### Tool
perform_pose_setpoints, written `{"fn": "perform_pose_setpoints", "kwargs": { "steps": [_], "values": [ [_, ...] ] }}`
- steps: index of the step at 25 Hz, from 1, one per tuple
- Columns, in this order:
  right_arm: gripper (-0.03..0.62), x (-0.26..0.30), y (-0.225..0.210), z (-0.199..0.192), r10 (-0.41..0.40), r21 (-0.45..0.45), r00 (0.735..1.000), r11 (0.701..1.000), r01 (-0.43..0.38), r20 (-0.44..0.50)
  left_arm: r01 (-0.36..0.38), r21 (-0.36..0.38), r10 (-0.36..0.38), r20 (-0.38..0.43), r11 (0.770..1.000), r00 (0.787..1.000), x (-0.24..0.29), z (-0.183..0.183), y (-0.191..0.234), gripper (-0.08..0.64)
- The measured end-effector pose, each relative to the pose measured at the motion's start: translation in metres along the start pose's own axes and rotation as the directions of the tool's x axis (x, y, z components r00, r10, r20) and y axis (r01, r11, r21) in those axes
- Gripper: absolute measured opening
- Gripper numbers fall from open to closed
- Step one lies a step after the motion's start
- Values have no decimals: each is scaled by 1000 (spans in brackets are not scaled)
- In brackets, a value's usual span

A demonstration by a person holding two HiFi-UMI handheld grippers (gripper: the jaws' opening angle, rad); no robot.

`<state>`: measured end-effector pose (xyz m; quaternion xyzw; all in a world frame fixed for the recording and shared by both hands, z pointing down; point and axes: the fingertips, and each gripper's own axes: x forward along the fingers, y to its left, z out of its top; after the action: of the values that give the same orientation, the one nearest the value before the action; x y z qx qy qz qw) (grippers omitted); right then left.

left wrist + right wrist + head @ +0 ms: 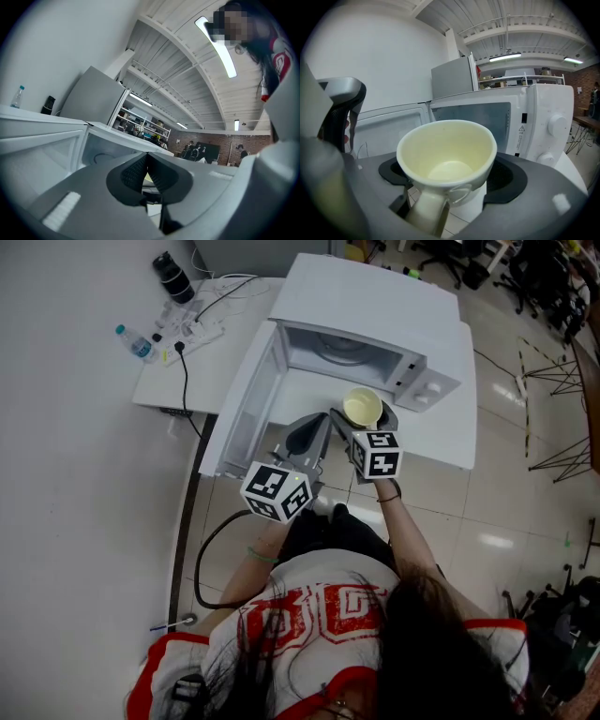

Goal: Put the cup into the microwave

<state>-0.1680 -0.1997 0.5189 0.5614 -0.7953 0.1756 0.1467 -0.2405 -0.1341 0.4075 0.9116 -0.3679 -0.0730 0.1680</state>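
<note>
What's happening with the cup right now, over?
Right gripper shut on cup, in front of microwave. Left gripper shut, holding nothing. Door open, nothing blocking.

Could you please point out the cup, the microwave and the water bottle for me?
cup [447, 145]: right gripper view, on its pale inner wall.
microwave [370, 301]: head view, on its flat white top.
water bottle [137, 344]: head view, on its clear body.

One cup [362, 408], one microwave [375, 306], two tools [302, 439] [361, 420], one water bottle [134, 342], one power strip [197, 332].
</note>
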Motion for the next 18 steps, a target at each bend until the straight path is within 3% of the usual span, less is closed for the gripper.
{"fn": "perform_pose_setpoints", "kwargs": {
  "steps": [18],
  "values": [
    [460,48,-12,-10,27,-36,1000,999,-27,0,13,6,-13,15,1000,1000,32,-34,15,0]
  ]
}}
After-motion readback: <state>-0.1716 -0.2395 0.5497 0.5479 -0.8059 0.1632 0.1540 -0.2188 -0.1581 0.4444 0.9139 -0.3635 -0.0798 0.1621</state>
